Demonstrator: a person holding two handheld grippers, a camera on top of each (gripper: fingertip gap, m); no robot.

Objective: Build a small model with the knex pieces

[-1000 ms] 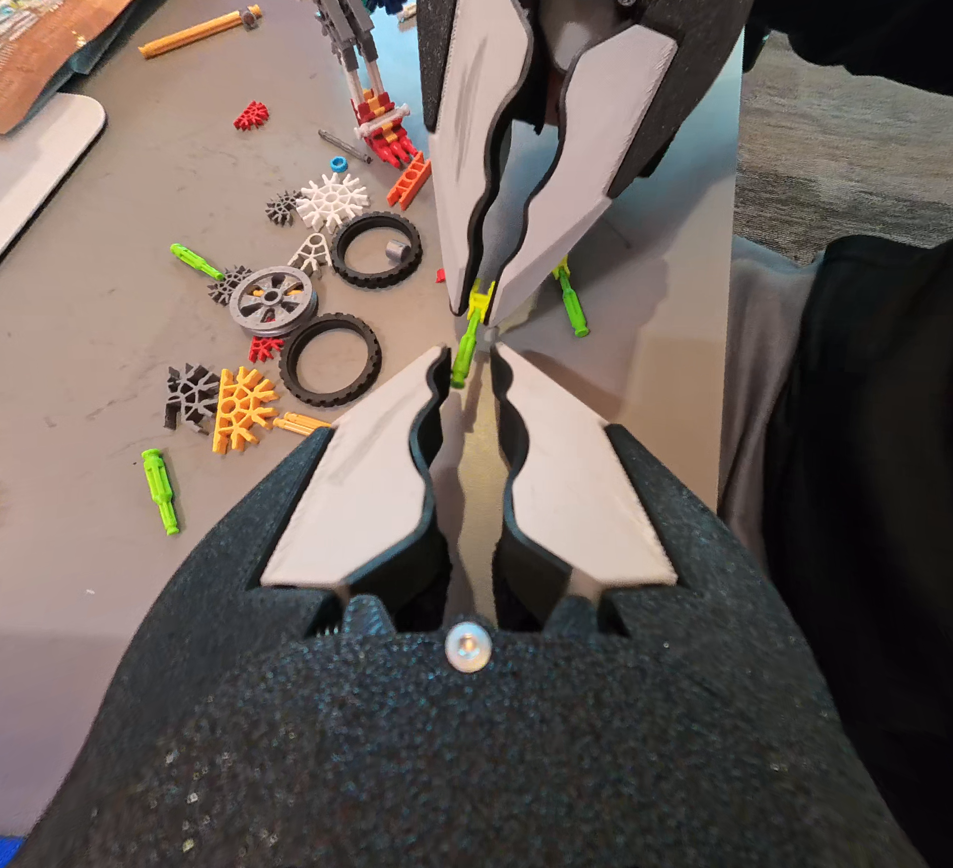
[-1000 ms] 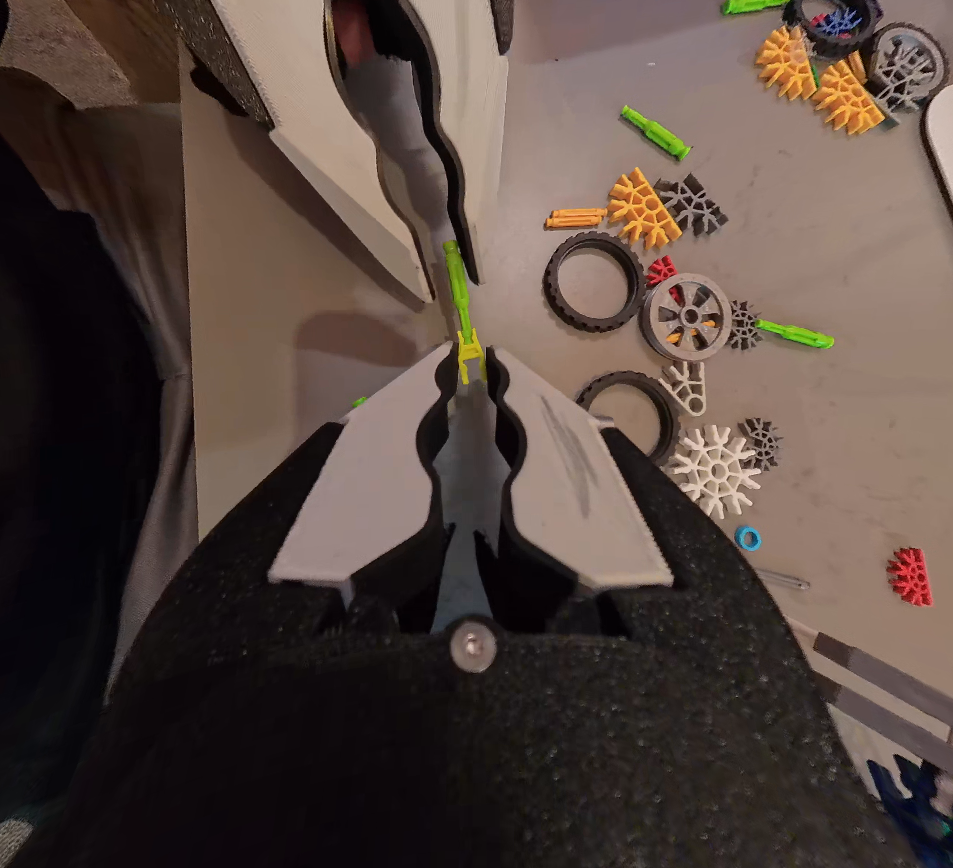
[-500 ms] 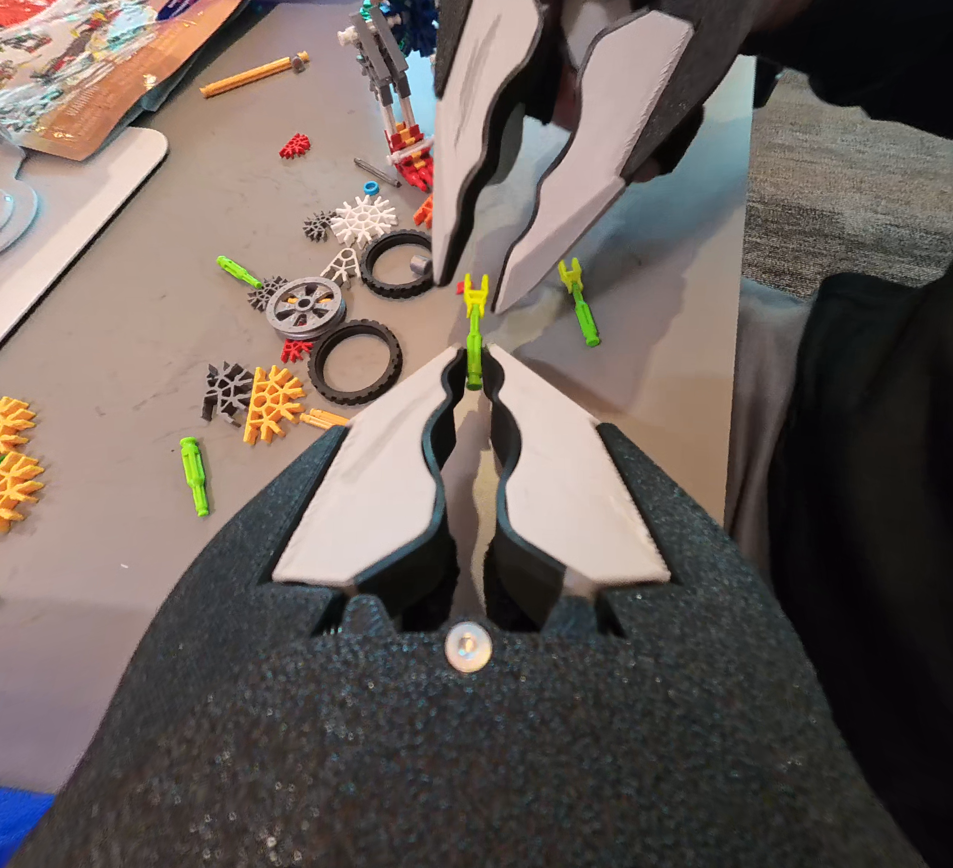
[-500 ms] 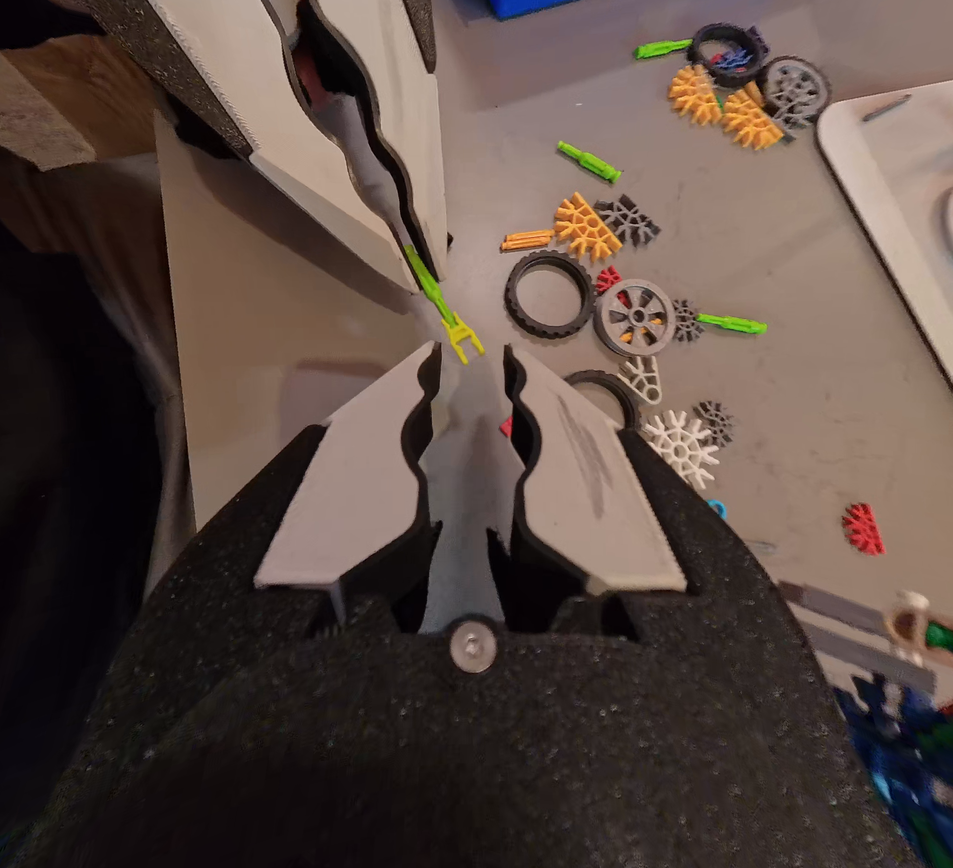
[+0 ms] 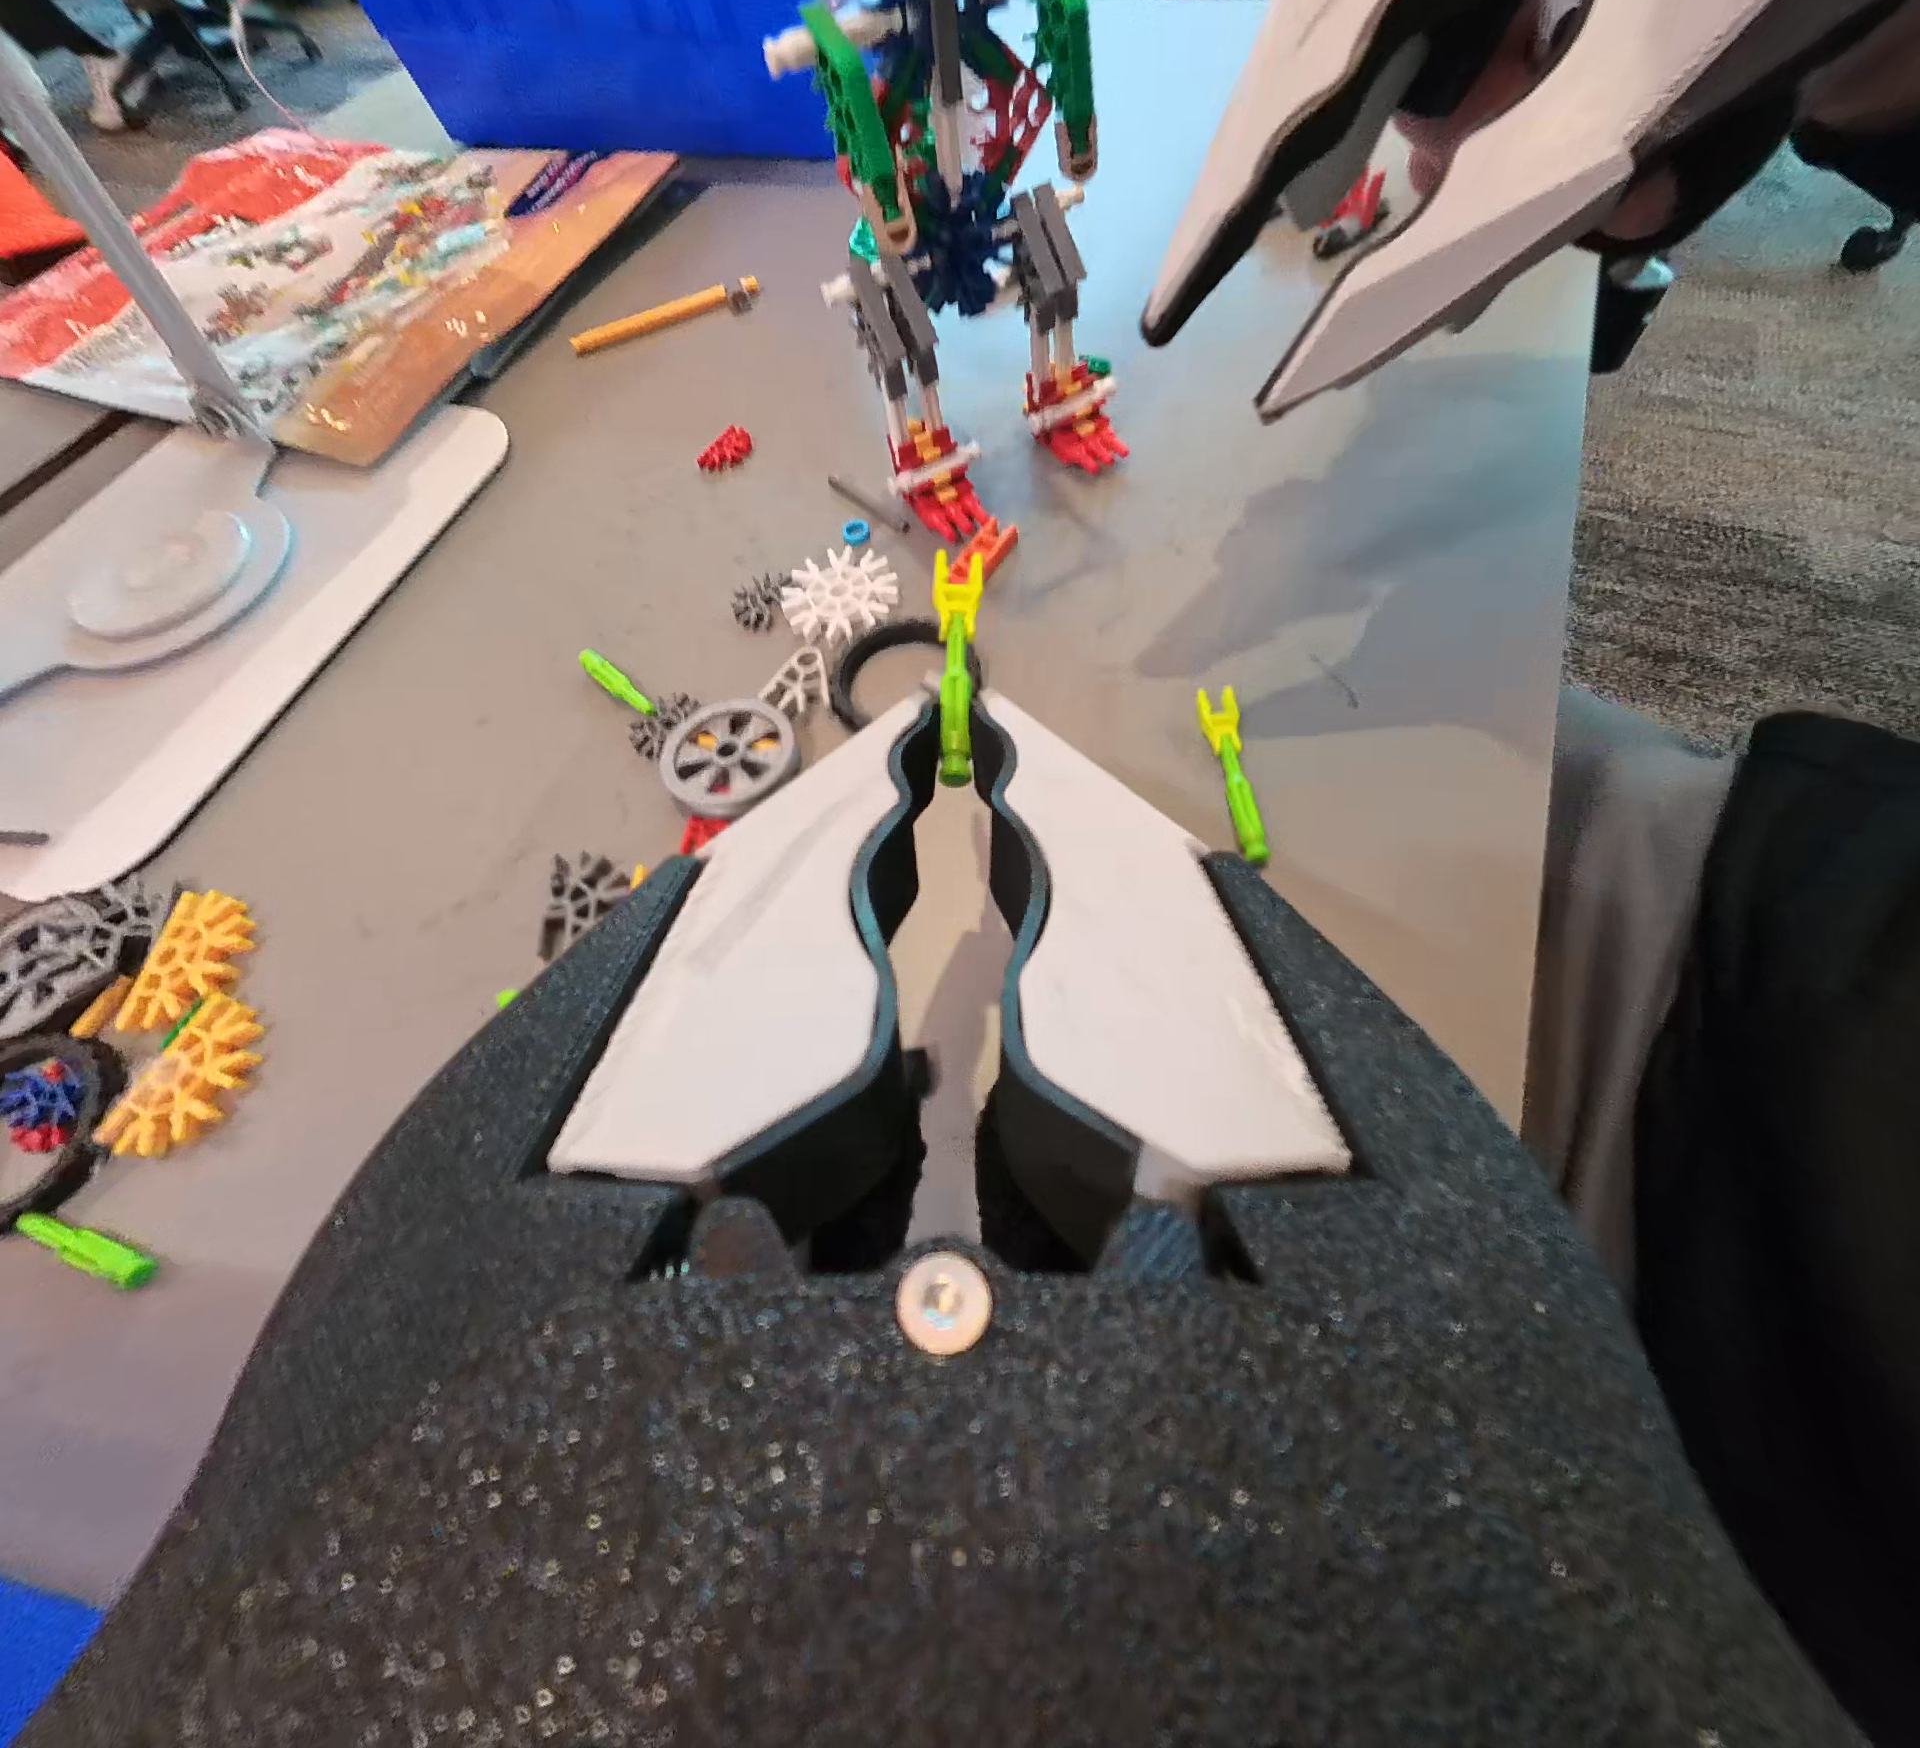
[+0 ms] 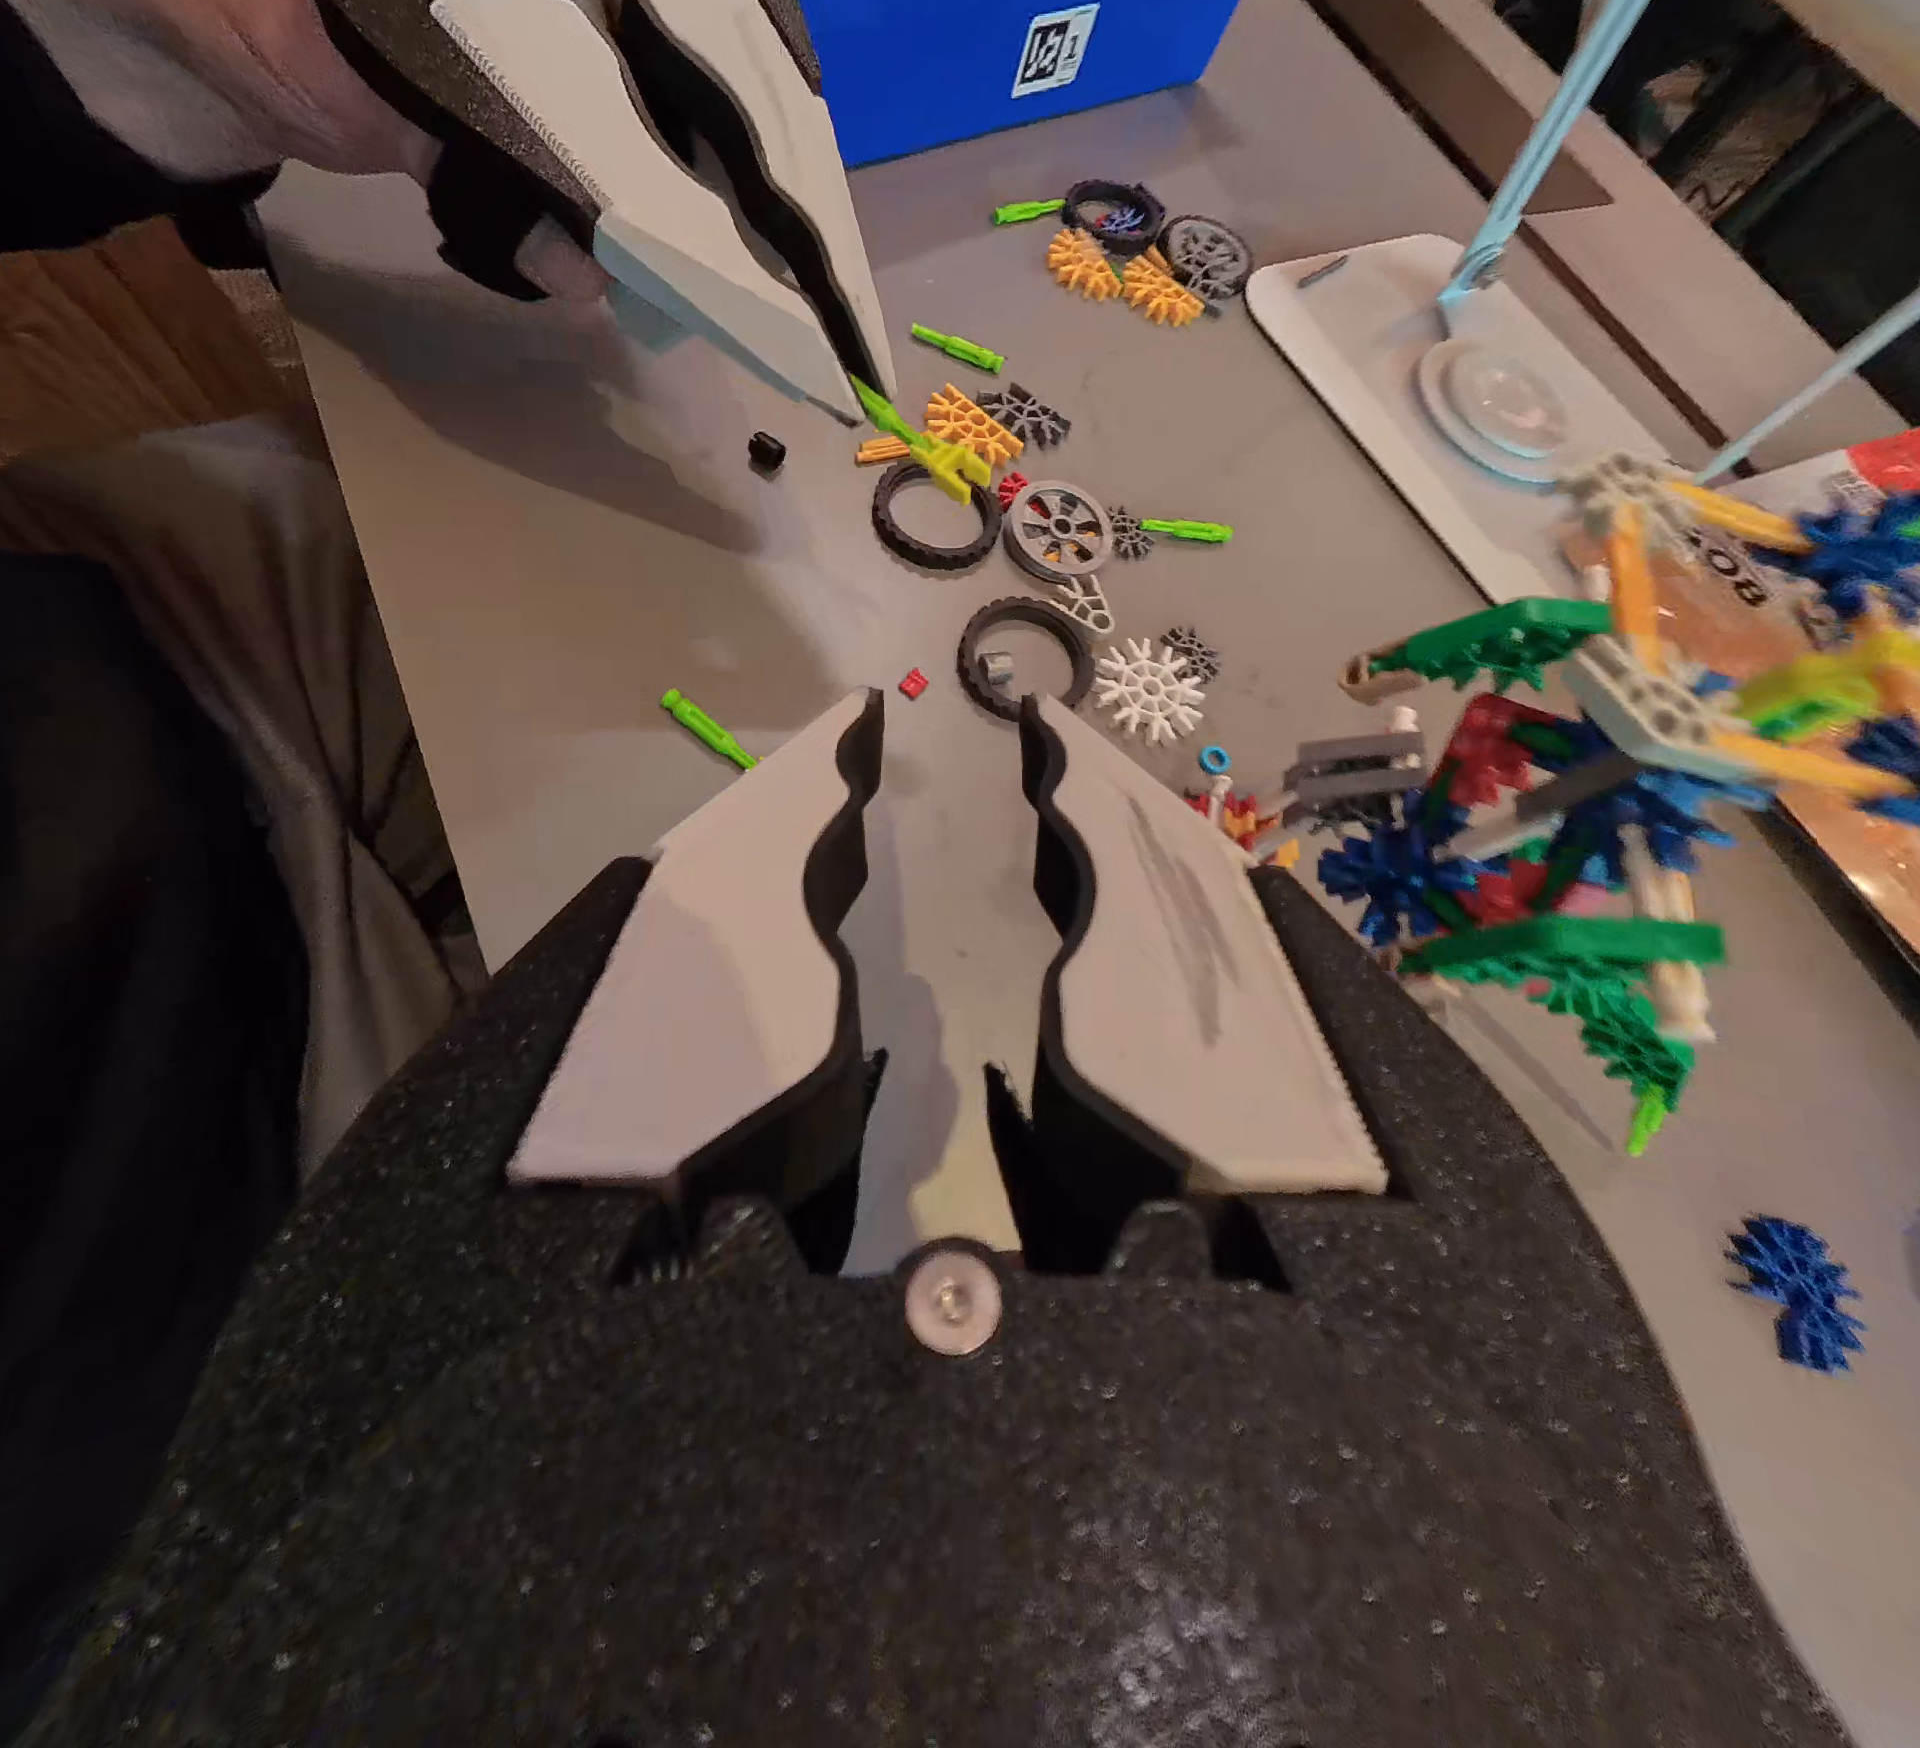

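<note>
Grey table (image 5: 1351,555) strewn with loose construction pieces; standing toy figure (image 5: 966,171) at the far side. Right gripper (image 6: 951,711) empty, fingers spread, hovering above a black tyre ring (image 6: 1023,670). Left gripper (image 5: 953,711) pinching green rod (image 5: 954,670) by its near end only: short hold, likely to swivel, so worth squeezing firmly. Long axis near-to-far, in line with the fingers, yellow forked clip leading, toward the figure's feet

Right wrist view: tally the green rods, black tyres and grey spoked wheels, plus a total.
green rods: 5 (one green rod held in the left gripper)
black tyres: 3
grey spoked wheels: 2
total: 10
</note>
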